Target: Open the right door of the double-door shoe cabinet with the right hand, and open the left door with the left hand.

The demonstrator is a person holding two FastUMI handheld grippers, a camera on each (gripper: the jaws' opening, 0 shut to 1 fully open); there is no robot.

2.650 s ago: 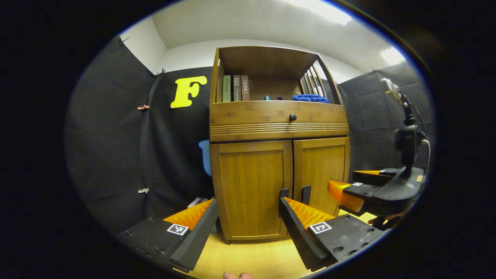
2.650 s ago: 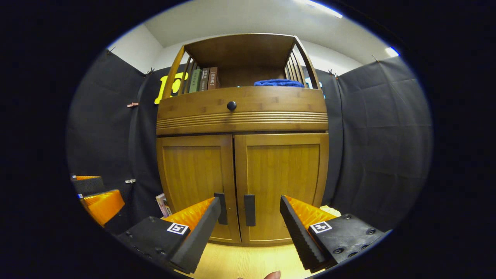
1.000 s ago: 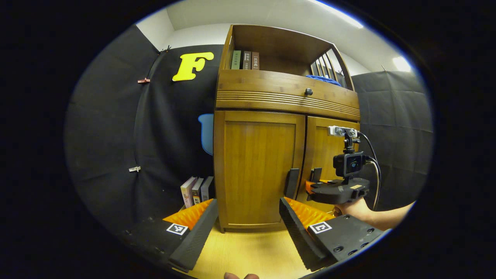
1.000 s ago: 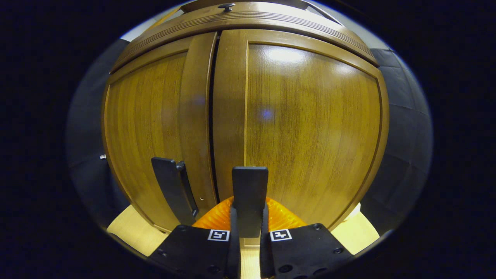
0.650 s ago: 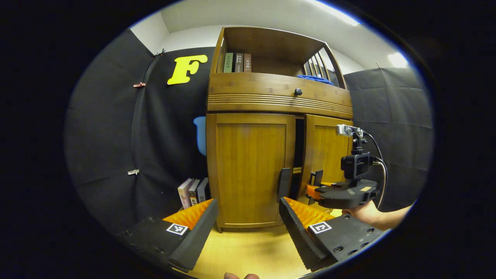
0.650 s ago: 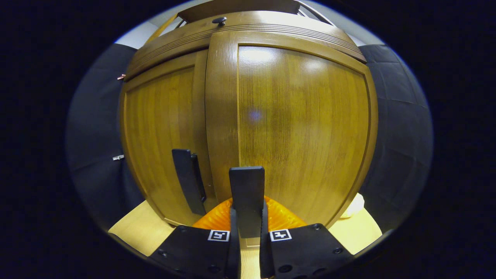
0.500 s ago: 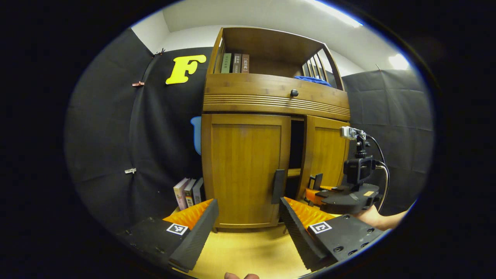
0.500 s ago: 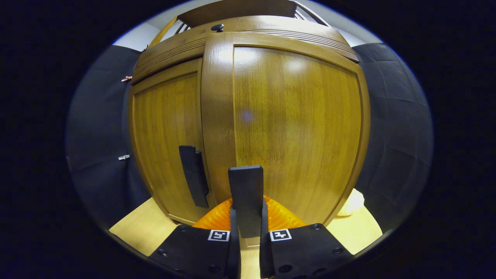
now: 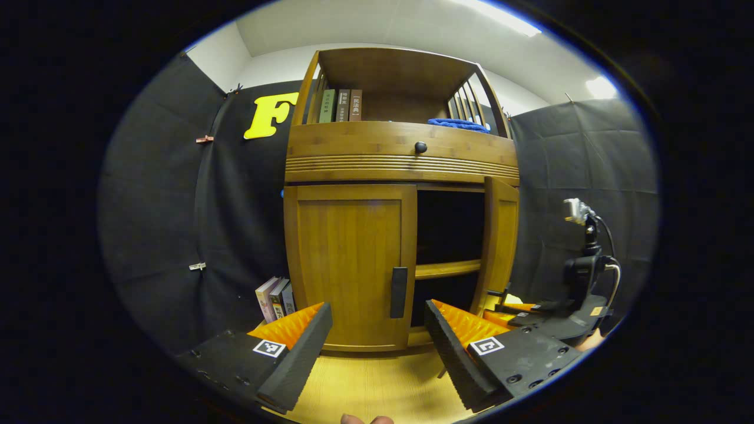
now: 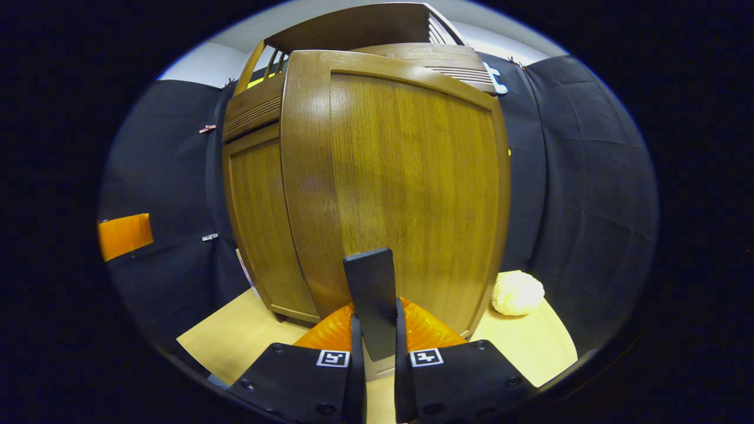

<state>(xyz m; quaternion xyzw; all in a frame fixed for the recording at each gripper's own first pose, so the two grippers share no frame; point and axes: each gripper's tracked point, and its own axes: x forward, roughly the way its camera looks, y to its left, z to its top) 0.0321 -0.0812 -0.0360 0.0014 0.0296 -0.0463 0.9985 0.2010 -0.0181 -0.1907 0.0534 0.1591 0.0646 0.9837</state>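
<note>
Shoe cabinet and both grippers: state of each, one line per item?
right door: swung open, interior exposed
right door handle: clamped between the right gripper's fingers
left door: closed
left door handle: untouched
drawer: closed
left gripper: open, short of the left door, holding nothing
right gripper: shut on the right door handle

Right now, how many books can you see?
6. Three books stand on the cabinet's top shelf at its left end. Three more books stand on the floor beside the cabinet's left side. Others may hide behind the shut left door.
</note>
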